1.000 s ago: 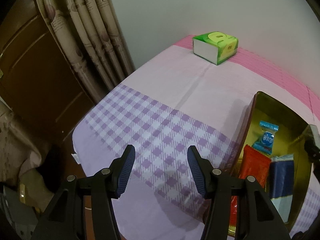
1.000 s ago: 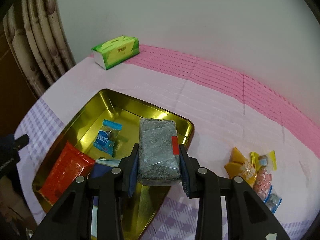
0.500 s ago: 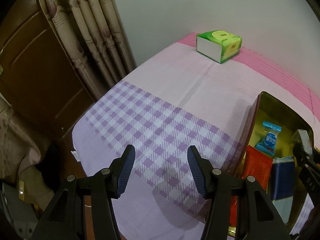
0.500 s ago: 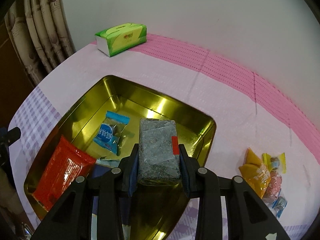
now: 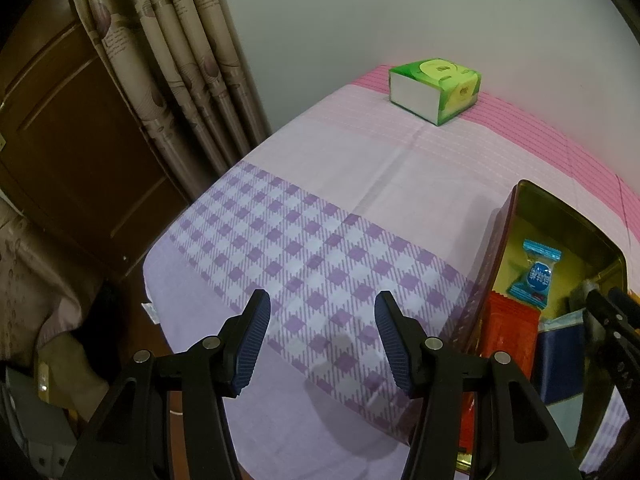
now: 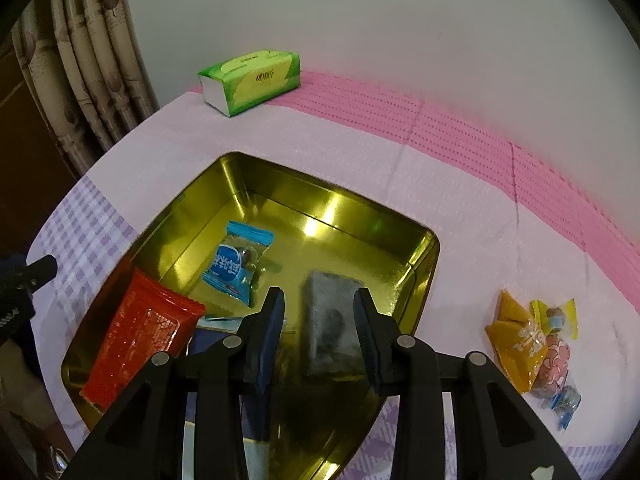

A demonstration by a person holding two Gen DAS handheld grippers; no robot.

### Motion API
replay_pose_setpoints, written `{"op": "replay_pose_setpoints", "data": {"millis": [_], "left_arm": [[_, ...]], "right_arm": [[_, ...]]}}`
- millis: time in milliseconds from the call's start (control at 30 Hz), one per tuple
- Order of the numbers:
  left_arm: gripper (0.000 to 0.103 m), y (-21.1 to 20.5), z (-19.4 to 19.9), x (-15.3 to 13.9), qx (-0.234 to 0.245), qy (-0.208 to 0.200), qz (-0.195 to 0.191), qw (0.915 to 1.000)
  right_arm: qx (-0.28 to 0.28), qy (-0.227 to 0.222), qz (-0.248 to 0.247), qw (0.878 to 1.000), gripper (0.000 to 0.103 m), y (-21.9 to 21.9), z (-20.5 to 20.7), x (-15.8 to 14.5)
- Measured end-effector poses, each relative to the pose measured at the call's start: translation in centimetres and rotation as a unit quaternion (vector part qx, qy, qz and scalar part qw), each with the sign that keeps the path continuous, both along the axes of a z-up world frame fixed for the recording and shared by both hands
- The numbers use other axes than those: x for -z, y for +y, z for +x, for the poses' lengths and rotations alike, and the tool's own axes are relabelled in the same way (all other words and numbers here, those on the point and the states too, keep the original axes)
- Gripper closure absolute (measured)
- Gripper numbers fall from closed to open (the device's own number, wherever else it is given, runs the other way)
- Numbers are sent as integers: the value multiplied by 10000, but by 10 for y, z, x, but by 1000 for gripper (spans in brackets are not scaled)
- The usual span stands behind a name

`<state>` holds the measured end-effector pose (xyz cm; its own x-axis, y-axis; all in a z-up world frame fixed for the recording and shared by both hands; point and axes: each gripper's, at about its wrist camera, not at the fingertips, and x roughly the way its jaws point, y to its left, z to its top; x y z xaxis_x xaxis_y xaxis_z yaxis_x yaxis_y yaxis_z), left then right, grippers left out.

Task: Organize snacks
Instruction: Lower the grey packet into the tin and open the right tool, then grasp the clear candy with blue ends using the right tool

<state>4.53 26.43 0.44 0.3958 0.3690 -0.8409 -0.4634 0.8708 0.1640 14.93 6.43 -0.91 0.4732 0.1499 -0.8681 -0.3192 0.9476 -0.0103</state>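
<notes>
A gold tin (image 6: 424,248) sits on the pink and purple cloth. It holds a blue candy packet (image 6: 236,264), a red packet (image 6: 136,344) and a dark blue packet (image 5: 560,360). My right gripper (image 6: 318,300) hovers over the tin's near right part. A grey block packet (image 6: 330,324) lies blurred below and between its fingers, with a gap at the left pad, so the pads no longer press on it. My left gripper (image 5: 322,304) stands open over the purple checked cloth, left of the tin (image 5: 520,192), with nothing between its fingers.
A green tissue box (image 6: 252,76) stands at the far edge by the wall. Several loose wrapped snacks (image 6: 520,344) lie on the cloth right of the tin. Curtains and a wooden door stand to the left, beyond the table's edge (image 5: 160,240).
The right gripper came in over the tin and the grey packet slipped from its pads, dropping low into the tin. The left gripper stayed as it was.
</notes>
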Motion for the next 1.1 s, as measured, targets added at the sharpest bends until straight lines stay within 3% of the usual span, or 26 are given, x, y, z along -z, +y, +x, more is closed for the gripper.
{"op": "replay_pose_setpoints", "data": {"millis": [500, 733, 933, 1100], "left_arm": [[47, -6, 2, -2, 85, 15, 85, 9999], [47, -10, 3, -3, 185, 34, 175, 9997], [47, -18, 3, -2, 309, 49, 288, 9991], [47, -25, 4, -3, 484, -60, 300, 9984]], "right_arm": [[170, -241, 300, 9991, 69, -39, -21, -34], [424, -339, 114, 9985, 68, -111, -28, -42], [574, -60, 10, 9983, 68, -185, -28, -28], [306, 216, -83, 9993, 64, -229, -28, -10]]}}
